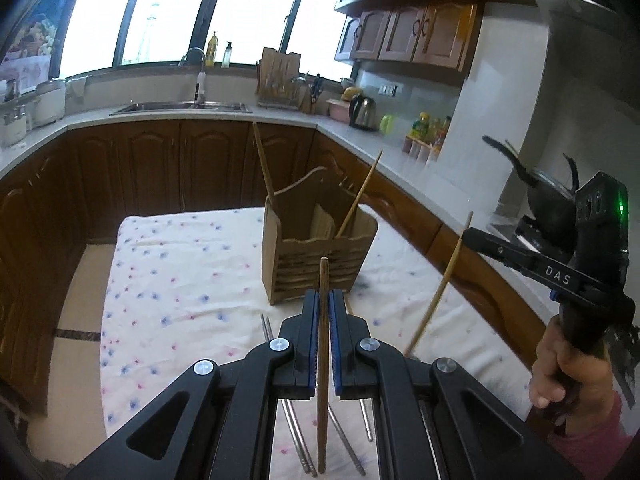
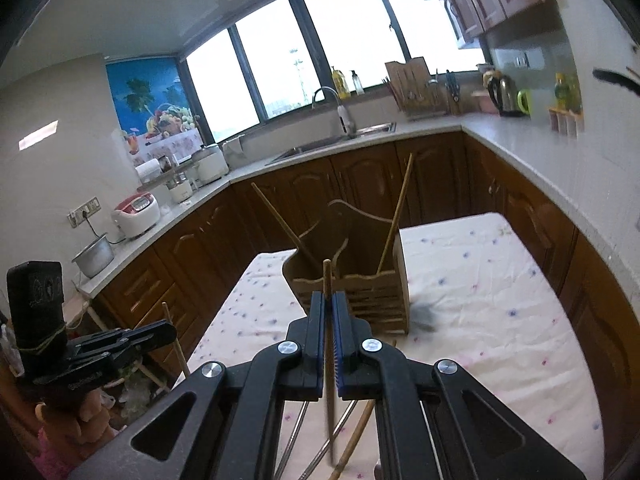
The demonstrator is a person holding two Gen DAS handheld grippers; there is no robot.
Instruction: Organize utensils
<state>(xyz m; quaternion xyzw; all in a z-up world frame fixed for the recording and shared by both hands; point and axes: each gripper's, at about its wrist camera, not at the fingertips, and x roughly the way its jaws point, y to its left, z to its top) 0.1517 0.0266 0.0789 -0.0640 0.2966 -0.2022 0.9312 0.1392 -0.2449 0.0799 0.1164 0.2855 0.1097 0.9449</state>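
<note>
Leftmost, the left gripper (image 1: 324, 300) pinches a brown wooden chopstick (image 1: 322, 360) upright between its blue pads, above the flowered tablecloth (image 1: 168, 280). Metal chopsticks (image 1: 298, 436) lie on the cloth beneath it. Just ahead stands the wooden utensil holder (image 1: 316, 252), with two chopsticks leaning inside, one at each end. Further right, the right gripper (image 2: 328, 300) is likewise clamped on a wooden chopstick (image 2: 327, 280), held near the holder's front; a pale bamboo chopstick (image 2: 356, 440) lies beneath it.
</note>
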